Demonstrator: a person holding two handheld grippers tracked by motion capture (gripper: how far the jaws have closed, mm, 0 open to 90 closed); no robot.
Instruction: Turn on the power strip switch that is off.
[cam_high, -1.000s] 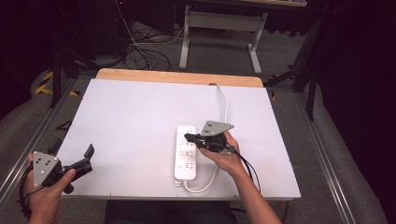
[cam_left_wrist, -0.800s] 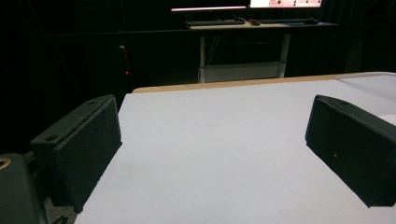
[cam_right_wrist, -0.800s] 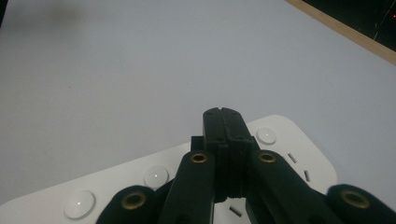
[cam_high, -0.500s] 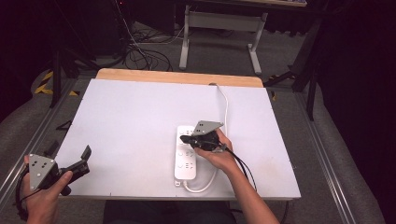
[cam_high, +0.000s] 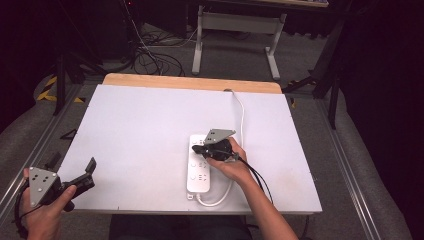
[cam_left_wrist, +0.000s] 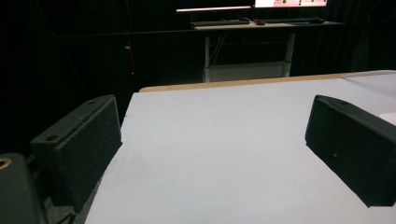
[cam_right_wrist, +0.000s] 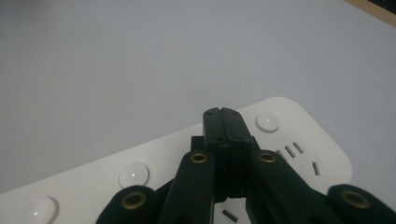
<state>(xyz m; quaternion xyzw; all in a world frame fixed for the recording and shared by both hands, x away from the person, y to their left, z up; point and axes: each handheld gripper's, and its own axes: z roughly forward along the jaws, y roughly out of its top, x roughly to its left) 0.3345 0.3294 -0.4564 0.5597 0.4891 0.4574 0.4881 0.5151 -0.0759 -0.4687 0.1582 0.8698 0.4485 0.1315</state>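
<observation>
Left gripper (cam_high: 75, 180): at about 7 o'clock on the table's near edge, held in the person's left hand, jaws spread wide with nothing between them; in the left gripper view they frame bare white tabletop (cam_left_wrist: 224, 154).
Cable loop (cam_high: 216, 200): white lead curling out of the strip's near end, at roughly 6 o'clock.
Power strip (cam_high: 199, 175): white, lying flat and lengthwise just right of the table's centre, near end toward the person, about 5 o'clock from the middle of the table.
Right gripper (cam_high: 200, 148): jaws pressed together with nothing clamped, tips over the far half of the strip; in the right gripper view the closed tips (cam_right_wrist: 225, 122) sit just short of a round switch button (cam_right_wrist: 267, 122) at their 2 o'clock.
Other buttons: two more round ones at 8 and 9 o'clock of the tips, (cam_right_wrist: 133, 174) and (cam_right_wrist: 41, 208).
Progress: my reading is that a button press is being lined up; contact with a switch cannot be told, no plug is in any socket, so the pressing itself looks to be what remains.
Far lead (cam_high: 241, 112): runs from the strip toward 12 o'clock, to the wooden back edge (cam_high: 190, 82).
</observation>
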